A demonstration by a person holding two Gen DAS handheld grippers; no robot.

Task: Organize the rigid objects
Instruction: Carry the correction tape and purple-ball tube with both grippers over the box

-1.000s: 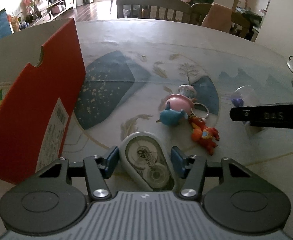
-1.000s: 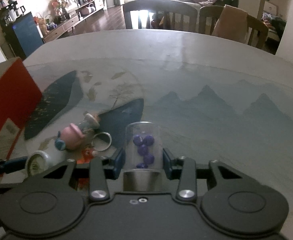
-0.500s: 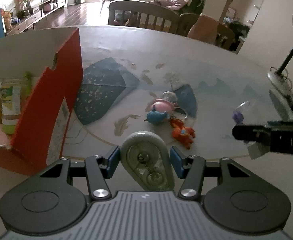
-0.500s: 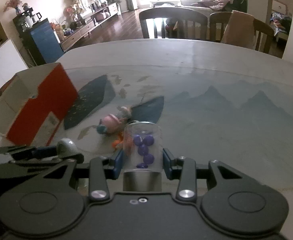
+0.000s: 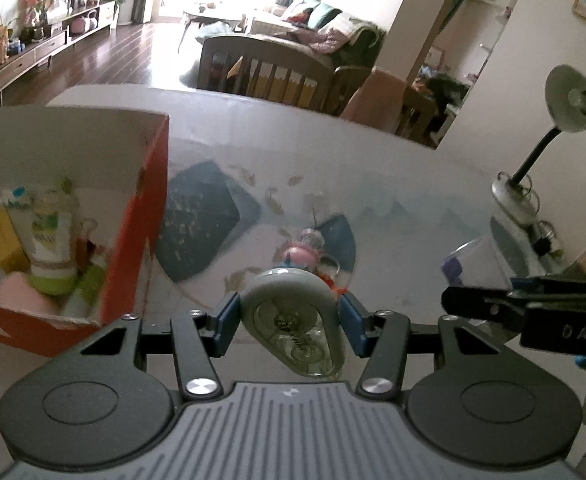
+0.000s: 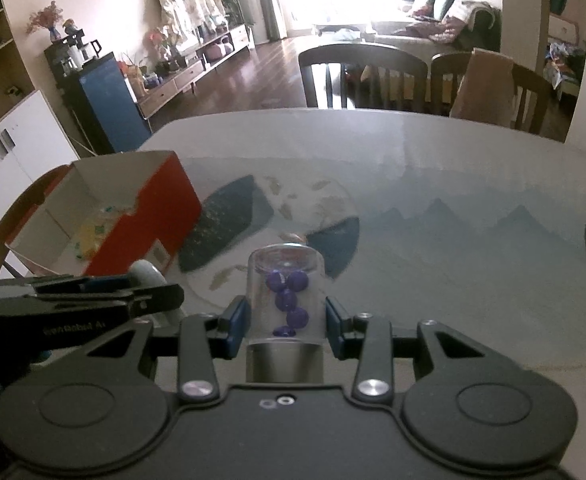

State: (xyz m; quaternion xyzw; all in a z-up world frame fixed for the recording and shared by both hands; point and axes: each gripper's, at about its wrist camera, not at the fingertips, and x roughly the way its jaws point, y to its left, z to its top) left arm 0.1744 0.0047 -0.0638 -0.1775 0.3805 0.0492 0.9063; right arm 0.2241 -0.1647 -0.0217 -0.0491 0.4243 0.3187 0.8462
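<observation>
Above the patterned table (image 6: 453,168), the grey teardrop-shaped correction-tape dispenser (image 5: 293,320) sits clamped between the blue pads of the left gripper (image 5: 289,322), clear of the tabletop. To its right, the right gripper (image 6: 286,322) is closed on a clear jar with purple beads (image 6: 286,296), pads pressing on both sides. Below the dispenser on the table lie small toy keychains (image 5: 307,250), partly hidden and blurred. To the left stands the open red box (image 5: 141,216), holding a green-capped tube (image 5: 49,248), a yellow packet (image 5: 3,238) and other small items. A desk lamp (image 5: 573,100) stands at the table's right edge.
</observation>
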